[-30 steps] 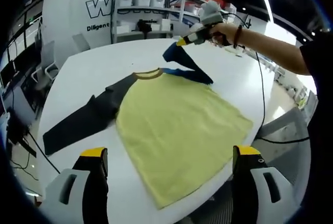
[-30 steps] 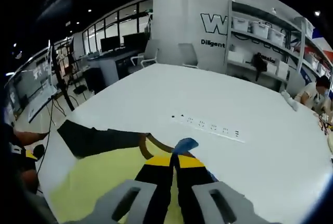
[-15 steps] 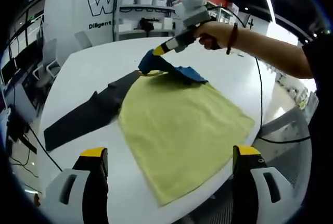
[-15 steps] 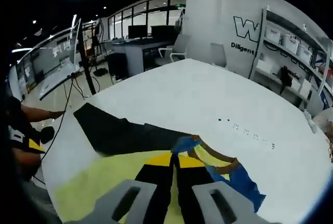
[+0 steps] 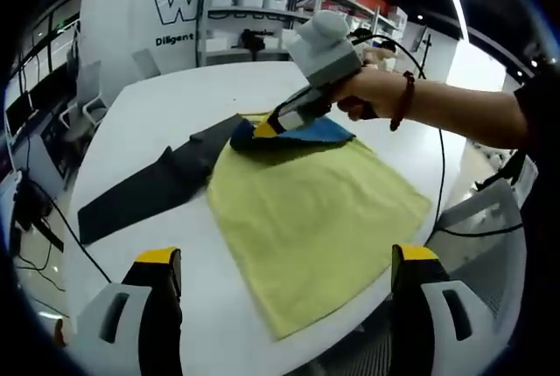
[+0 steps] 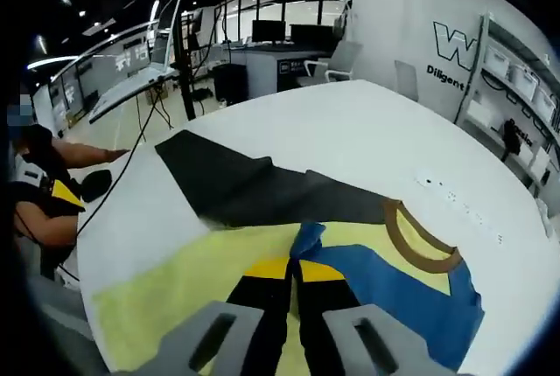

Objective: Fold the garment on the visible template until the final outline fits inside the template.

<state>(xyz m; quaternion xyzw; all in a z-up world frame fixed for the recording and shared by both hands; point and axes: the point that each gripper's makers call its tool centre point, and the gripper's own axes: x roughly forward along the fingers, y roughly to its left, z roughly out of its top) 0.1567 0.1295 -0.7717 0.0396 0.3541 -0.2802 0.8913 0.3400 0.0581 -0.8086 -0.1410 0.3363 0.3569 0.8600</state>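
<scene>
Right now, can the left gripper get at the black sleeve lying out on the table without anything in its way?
Probably yes. The left gripper is open and holds nothing, and the black sleeve lies flat on the white table with nothing on it. The right gripper is busy at the blue sleeve, off to the other side.

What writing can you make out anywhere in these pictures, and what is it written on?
"W": big outlined letter on the white wall behind the shelving; the rest of the word is hidden by the shelves.
"Diligent": small dark print just under it on the same wall; whatever follows is cut off.
Small dark marks on the white table near the shirt collar: too small to read.
The shirt itself carries no print.
</scene>
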